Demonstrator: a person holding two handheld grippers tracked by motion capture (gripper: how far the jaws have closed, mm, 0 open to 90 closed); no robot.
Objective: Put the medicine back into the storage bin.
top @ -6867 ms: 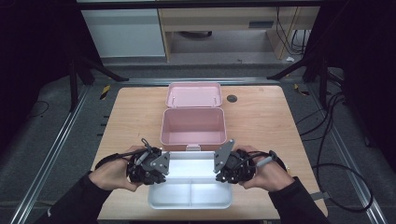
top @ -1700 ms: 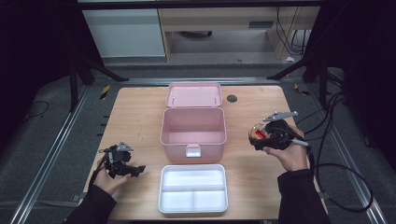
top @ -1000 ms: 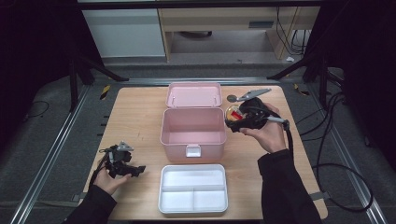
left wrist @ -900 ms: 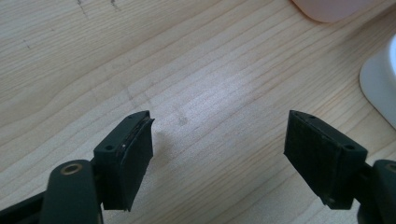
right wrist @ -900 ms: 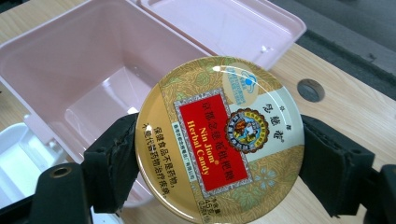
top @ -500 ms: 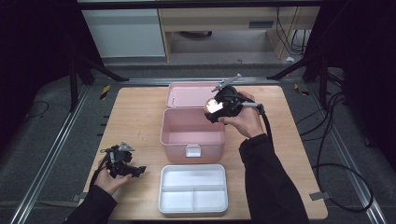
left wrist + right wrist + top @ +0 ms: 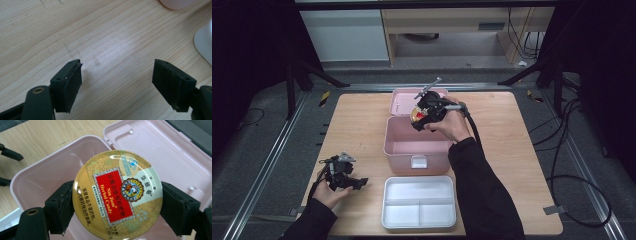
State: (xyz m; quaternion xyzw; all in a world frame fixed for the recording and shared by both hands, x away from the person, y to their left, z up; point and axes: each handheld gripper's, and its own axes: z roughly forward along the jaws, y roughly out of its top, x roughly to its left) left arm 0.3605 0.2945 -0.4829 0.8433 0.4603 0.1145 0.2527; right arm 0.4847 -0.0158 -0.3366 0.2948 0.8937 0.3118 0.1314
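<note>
A round gold candy tin (image 7: 117,195) with a red label sits between the pads of my right gripper (image 7: 117,202), which is shut on its rim. In the high view that gripper (image 7: 422,114) hangs over the far part of the open pink box (image 7: 398,145), with the tin (image 7: 416,116) showing as a small gold and red spot. The box's lid (image 7: 402,100) lies flat behind it. My left gripper (image 7: 117,77) stands open over bare wood, and rests at the table's front left (image 7: 357,182).
A white divided tray (image 7: 419,202) lies in front of the pink box near the table's front edge. The wooden table (image 7: 522,150) has bare room to the right and at the far left. Cables trail on the floor to the right.
My right gripper has carried the tin leftward from the table's right side to above the pink box. The left gripper has stayed still.
</note>
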